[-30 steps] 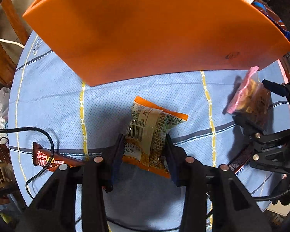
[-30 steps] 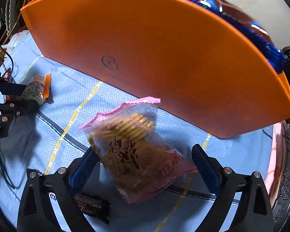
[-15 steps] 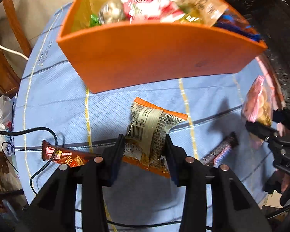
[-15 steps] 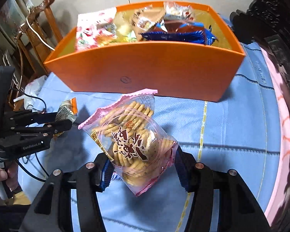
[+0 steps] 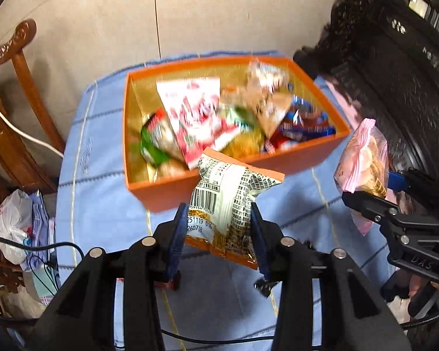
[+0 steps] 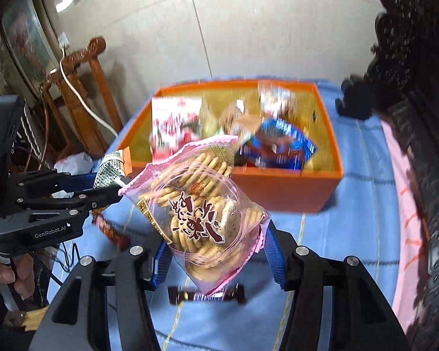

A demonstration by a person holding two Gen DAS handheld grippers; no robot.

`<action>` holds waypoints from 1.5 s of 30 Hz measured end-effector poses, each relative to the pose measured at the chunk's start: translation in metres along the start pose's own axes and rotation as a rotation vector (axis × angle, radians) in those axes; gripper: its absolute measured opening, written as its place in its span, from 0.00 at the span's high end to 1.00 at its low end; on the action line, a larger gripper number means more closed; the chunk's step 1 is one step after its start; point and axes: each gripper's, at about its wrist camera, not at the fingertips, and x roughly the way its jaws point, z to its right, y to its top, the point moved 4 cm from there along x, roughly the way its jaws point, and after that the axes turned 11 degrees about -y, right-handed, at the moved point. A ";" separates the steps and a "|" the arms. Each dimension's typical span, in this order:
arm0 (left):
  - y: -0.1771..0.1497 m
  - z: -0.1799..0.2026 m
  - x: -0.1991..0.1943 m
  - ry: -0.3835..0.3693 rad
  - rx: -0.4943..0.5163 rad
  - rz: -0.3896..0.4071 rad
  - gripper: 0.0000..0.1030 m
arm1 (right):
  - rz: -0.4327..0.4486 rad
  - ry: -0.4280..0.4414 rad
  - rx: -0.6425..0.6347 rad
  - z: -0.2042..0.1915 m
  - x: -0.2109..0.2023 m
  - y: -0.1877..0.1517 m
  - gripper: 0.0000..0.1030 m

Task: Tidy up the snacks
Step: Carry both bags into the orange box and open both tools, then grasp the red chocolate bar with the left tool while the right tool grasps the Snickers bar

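My left gripper (image 5: 219,228) is shut on an orange snack packet with a barcode (image 5: 228,201) and holds it in the air in front of the orange box (image 5: 292,162). My right gripper (image 6: 216,251) is shut on a pink-edged clear bag of biscuits (image 6: 202,201), also lifted, near the box's front wall (image 6: 281,187). The box holds several snack packs. The biscuit bag shows at the right of the left wrist view (image 5: 363,158); the orange packet shows at the left of the right wrist view (image 6: 114,166).
A dark chocolate bar (image 6: 207,294) lies on the blue tablecloth (image 6: 357,234) under the right gripper, and a red-brown bar (image 6: 108,228) lies left of it. A wooden chair (image 5: 11,111) stands at the left. Dark carved furniture (image 5: 401,67) stands at the right.
Both grippers have risen well above the table with their packets. The view now looks down into the open box instead of at its front wall.
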 end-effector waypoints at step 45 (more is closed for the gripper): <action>0.025 -0.078 0.022 0.162 -0.173 -0.022 0.04 | 0.001 -0.091 0.007 0.006 0.031 0.011 0.18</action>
